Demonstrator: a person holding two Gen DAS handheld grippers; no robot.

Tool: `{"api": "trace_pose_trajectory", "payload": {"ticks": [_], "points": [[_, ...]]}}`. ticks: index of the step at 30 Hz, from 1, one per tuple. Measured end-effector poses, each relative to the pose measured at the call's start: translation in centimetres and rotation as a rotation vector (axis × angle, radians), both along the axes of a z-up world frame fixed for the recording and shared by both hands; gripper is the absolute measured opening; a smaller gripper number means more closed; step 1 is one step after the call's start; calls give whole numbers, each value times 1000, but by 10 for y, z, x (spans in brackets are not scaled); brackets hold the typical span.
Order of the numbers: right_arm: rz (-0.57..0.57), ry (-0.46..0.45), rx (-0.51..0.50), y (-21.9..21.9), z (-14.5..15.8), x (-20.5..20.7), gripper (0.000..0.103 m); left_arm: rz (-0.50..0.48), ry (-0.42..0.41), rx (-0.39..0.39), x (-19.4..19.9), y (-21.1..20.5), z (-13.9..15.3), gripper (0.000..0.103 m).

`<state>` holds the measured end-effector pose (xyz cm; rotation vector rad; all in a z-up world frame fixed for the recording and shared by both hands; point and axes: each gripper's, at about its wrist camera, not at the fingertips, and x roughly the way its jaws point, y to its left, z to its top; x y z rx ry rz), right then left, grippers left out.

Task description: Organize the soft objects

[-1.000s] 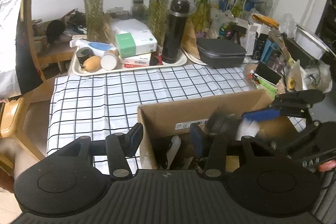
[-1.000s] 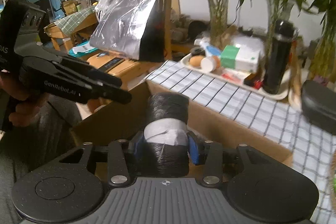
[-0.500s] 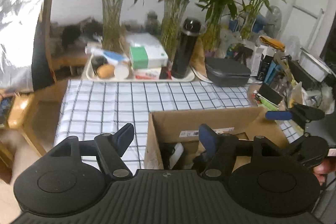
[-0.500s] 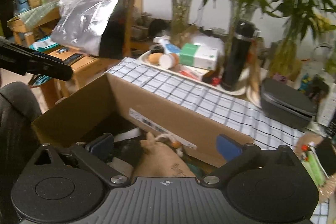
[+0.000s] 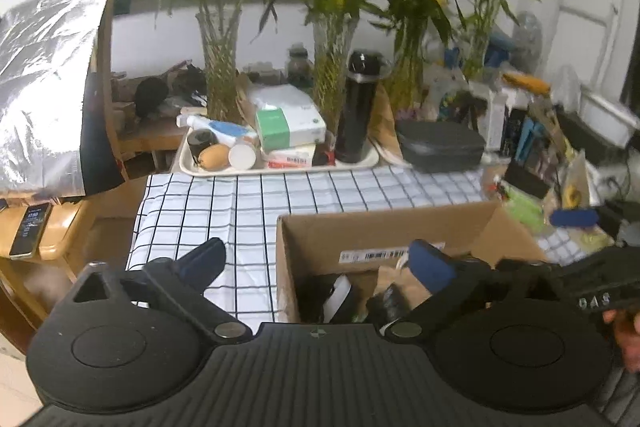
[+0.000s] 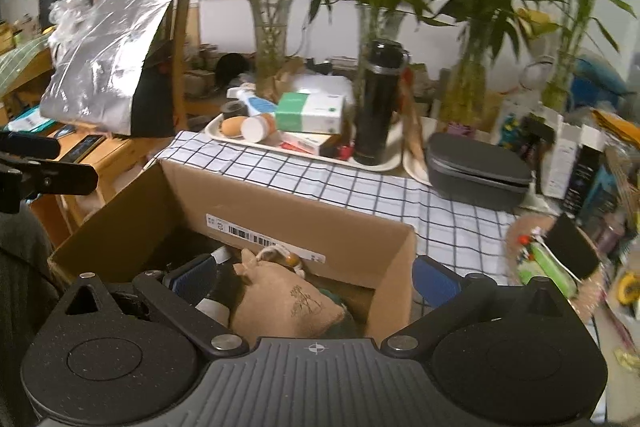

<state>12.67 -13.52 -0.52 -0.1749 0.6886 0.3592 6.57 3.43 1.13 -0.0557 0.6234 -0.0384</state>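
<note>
An open cardboard box [image 5: 380, 231] [image 6: 280, 211] stands on the checked tablecloth. In it lie a tan burlap pouch [image 6: 284, 299] and a black-and-white roll [image 6: 216, 307], which is half hidden behind my right gripper's left finger. My right gripper [image 6: 314, 275] hangs open over the box's near right corner and grips nothing. My left gripper [image 5: 316, 255] straddles the box's left wall; its jaws are opening and no pad presses on anything. In the left wrist view a dark and white soft item [image 5: 340, 297] shows inside the box, and a blue fingertip [image 5: 572, 217] of the right gripper sits at the right edge.
Behind the box a white tray [image 6: 240, 141] holds cartons, tubes and a black flask [image 6: 376, 107]. A grey case [image 6: 476, 167], glass vases with bamboo [image 6: 272, 39] and cluttered boxes line the back and right. A silver foil bag [image 5: 44, 87] and a phone [image 5: 30, 231] rest on a wooden side table at left.
The right gripper was shut on a black roll with a white band; it has let go and the roll now lies in the box. Both grippers' jaws have spread wide and drawn back slightly.
</note>
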Motion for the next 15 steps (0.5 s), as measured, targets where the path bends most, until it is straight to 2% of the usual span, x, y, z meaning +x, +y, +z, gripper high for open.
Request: {"api": "trace_pose_trajectory", "payload": {"ticks": [4, 11, 15], "points": [[-29, 12, -17, -1, 7, -10, 103, 4, 62, 21, 3, -5, -1, 103], [-59, 32, -96, 4, 9, -26, 103, 12, 105, 61, -3, -13, -3, 103], [-85, 51, -107, 2, 11, -31, 103, -5, 147, 75, -5, -16, -6, 103]]}}
